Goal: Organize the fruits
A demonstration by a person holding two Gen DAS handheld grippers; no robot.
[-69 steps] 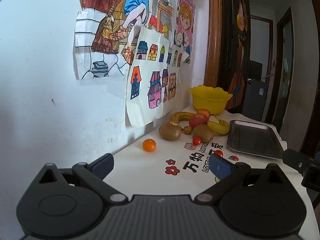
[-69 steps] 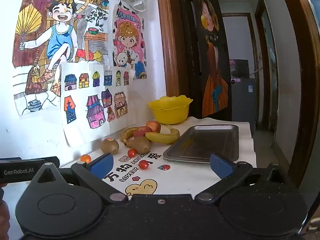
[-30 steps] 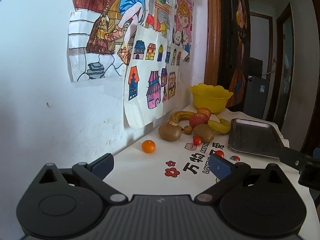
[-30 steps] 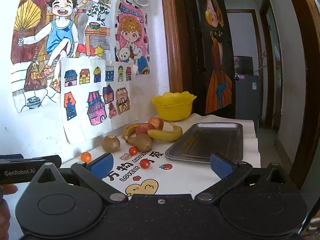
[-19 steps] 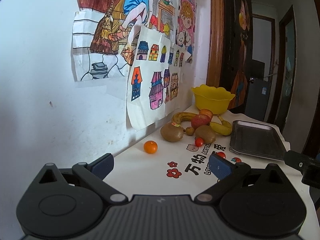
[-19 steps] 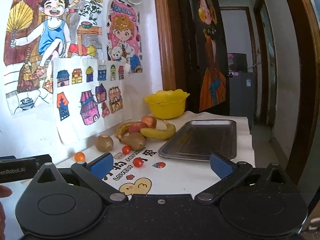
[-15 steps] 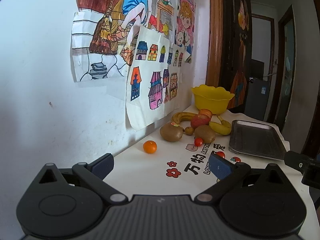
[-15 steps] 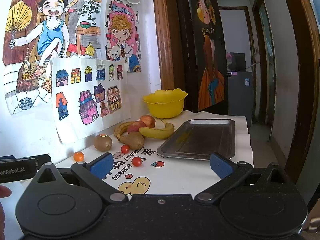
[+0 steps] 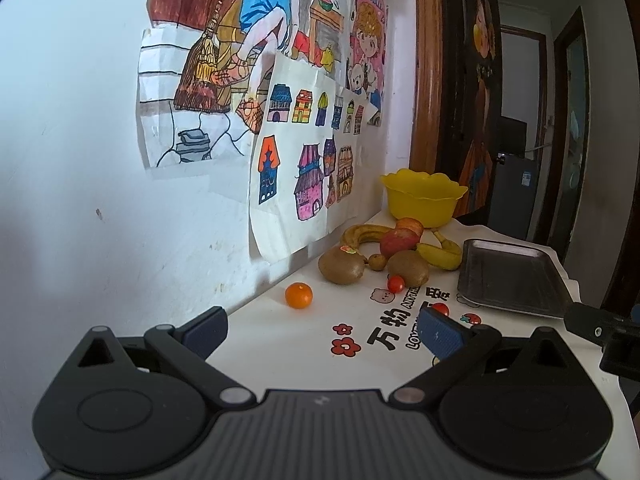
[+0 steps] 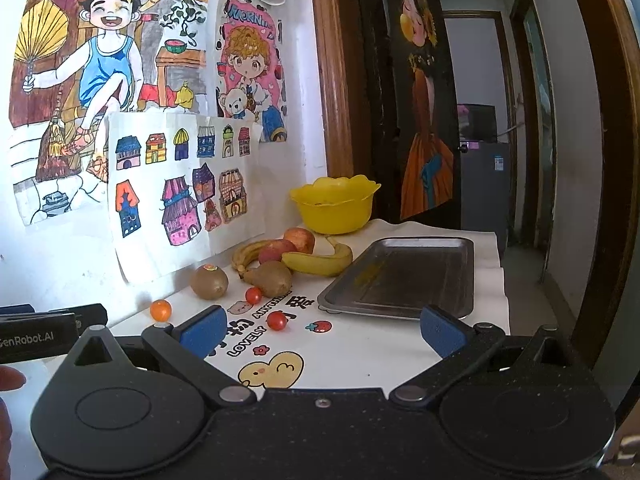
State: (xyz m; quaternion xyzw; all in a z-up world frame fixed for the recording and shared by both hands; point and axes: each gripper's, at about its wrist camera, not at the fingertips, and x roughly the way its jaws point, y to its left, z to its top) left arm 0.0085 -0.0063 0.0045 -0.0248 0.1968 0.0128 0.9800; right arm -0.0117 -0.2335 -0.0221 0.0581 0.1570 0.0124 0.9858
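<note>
None of the fruit is sitting in a container yet, so by my reading the sorting is only beginning; the metal tray is lying bare on the right of the tabletop, and the yellow bowl is standing at the far end by the wall, its inside mostly hidden by the rim.

The left gripper is hovering over the near end with its jaws spread wide and nothing between them; the right gripper is doing the same, wide and empty, just beside it; part of a hand is showing at the left edge of the right wrist view.

The loose fruit is waiting between the grippers and the bowl; a small orange is lying nearest, close to the wall; two kiwis are sitting a little farther off, with two cherry tomatoes near them; beyond, two bananas and two apples are crowding together, touching, just in front of the bowl; one small brown fruit among them is too small to name.

Every piece is remaining to be lifted; the orange is looking like the easiest first pick for the left gripper.
</note>
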